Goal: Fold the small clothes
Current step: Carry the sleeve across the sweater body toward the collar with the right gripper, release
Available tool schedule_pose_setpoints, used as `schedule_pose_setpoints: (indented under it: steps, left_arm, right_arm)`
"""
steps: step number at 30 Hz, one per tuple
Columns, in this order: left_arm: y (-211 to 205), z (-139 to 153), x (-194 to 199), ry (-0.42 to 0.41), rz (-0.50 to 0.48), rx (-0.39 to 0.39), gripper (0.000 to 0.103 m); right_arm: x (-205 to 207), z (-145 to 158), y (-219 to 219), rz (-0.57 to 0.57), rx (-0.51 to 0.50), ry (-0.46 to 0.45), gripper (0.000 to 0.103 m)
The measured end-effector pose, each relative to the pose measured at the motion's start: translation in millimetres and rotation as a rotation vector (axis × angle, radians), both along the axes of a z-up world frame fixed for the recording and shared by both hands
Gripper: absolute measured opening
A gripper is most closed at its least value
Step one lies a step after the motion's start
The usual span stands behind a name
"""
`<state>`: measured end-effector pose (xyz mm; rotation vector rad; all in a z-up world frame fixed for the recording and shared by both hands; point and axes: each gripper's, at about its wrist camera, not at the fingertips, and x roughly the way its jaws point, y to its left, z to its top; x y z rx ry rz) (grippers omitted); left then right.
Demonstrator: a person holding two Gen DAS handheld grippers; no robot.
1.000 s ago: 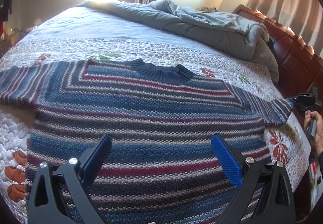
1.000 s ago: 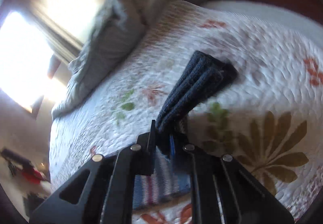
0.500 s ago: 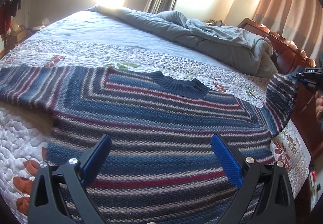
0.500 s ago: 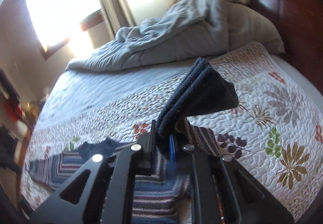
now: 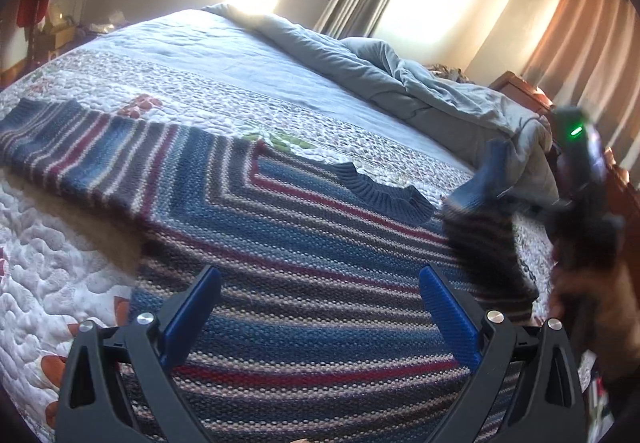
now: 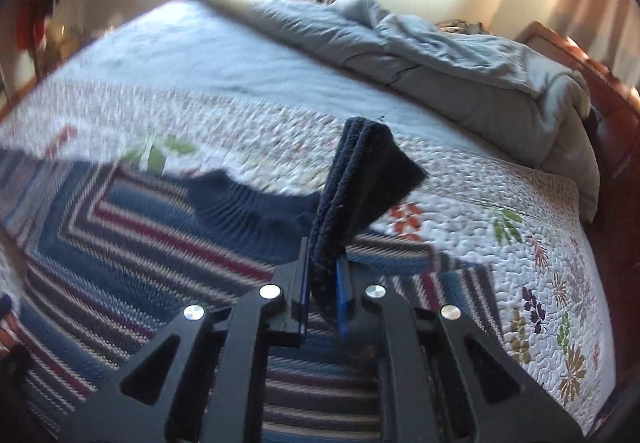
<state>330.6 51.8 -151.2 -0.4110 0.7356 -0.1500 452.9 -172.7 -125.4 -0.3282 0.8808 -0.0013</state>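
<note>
A striped sweater [image 5: 280,243] is spread flat on the floral quilt [image 5: 48,283] of a bed, its navy ribbed collar [image 5: 384,195] turned toward the far side; one sleeve [image 5: 80,147] is laid out straight toward the quilt's left edge, while the other sleeve [image 5: 484,235] is lifted off the quilt and raised beside the collar. The navy cuff [image 6: 360,179] of that raised sleeve is pinched between the closed fingers of the right gripper [image 6: 323,295], and the cuff's free end is seen standing upright above them; the striped cloth below it hangs blurred. The left gripper [image 5: 320,315] is held above the sweater's lower body with its blue pads [image 5: 448,319] spread wide and nothing between them. Beyond the collar a broad band of bare quilt is left open, bounded at the far end by a rumpled grey duvet [image 5: 420,83]; a wooden headboard [image 6: 608,115] lines the right edge.
</note>
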Motion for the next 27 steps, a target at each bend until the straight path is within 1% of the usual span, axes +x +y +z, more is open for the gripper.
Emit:
schedule_pose_setpoints:
  steps: [2,3,5,6,8,9,10,11,12,13,14,15,16,17,19,20,21,22,24,26,27]
  left_arm:
    - [5.3,1.2,0.3,-0.001,0.006,-0.01,0.099]
    - [8.1,1.7,0.5,0.0,0.008,-0.016,0.099]
    - [11.1,2.5,0.2,0.0,0.009,-0.022,0.099]
    - [13.2,2.2,0.4,0.001,0.011,-0.025,0.099]
    - [16.9,1.8,1.2,0.004,0.014,-0.035,0.099]
    - [19.6,1.4,1.9,0.004,0.017,-0.044,0.099]
    - [21.4,0.9,2.5,0.005,0.019,-0.051,0.099]
    - [22.9,-0.2,3.5,0.009,0.02,-0.059,0.099]
    - [23.7,-1.3,4.0,0.013,0.018,-0.066,0.099]
    - [24.4,-2.9,4.5,0.017,0.016,-0.074,0.099]
    - [25.0,-4.7,5.3,0.023,0.013,-0.083,0.099]
    - [26.3,-7.4,6.8,0.033,0.007,-0.106,0.099]
    - [27.1,-9.0,7.3,0.038,-0.001,-0.127,0.099]
    - [28.3,-11.3,8.5,0.046,-0.013,-0.159,0.099]
    - [30.0,-18.1,11.6,0.075,-0.051,-0.261,0.099]
    - [29.4,-21.9,13.1,0.084,-0.075,-0.33,0.099]
    - [27.4,-23.9,14.6,0.085,-0.09,-0.364,0.099]
    - [22.8,-24.9,18.5,0.084,-0.112,-0.399,0.099]
    - [8.9,-25.1,33.9,0.098,-0.153,-0.434,0.099]
    - [-11.0,-25.1,59.6,0.147,-0.198,-0.488,0.099]
    - [-22.9,-28.2,78.5,0.177,-0.219,-0.546,0.099]
  right_arm:
    - [-0.4,-25.8,25.3,0.03,-0.073,0.029,0.01]
    - [-1.8,-41.2,40.3,0.054,-0.127,0.043,0.009]
    - [-4.5,-63.4,59.4,0.084,-0.192,0.061,0.009]
    - [-6.1,-74.1,67.4,0.097,-0.212,0.076,0.009]
    - [-7.9,-89.8,77.3,0.116,-0.203,0.116,0.012]
    - [-8.6,-93.6,79.2,0.124,-0.186,0.132,0.019]
    - [-10.6,-94.8,80.6,0.132,-0.163,0.133,0.031]
    - [-14.0,-93.9,82.4,0.141,-0.142,0.125,0.04]
    - [-20.4,-87.2,83.5,0.156,-0.101,0.1,0.056]
    - [-28.3,-78.2,81.8,0.166,-0.046,0.076,0.07]
    - [-35.8,-70.1,78.7,0.166,0.008,0.056,0.073]
    - [-46.2,-59.1,70.9,0.159,0.099,0.032,0.073]
    - [-61.3,-45.3,55.1,0.145,0.242,0.01,0.073]
    - [-73.7,-37.4,39.6,0.122,0.345,-0.01,0.073]
    - [-91.4,-26.8,9.6,0.066,0.501,-0.047,0.073]
    - [-100.5,-25.4,-5.4,0.028,0.571,-0.066,0.073]
    - [-111.8,-27.3,-23.0,-0.02,0.643,-0.09,0.073]
    - [-120.8,-30.0,-36.2,-0.054,0.687,-0.113,0.073]
    - [-128.0,-30.2,-51.0,-0.101,0.705,-0.148,0.073]
    - [-131.7,-26.0,-56.0,-0.107,0.708,-0.173,0.073]
    - [-133.3,-25.0,-57.9,-0.103,0.714,-0.185,0.073]
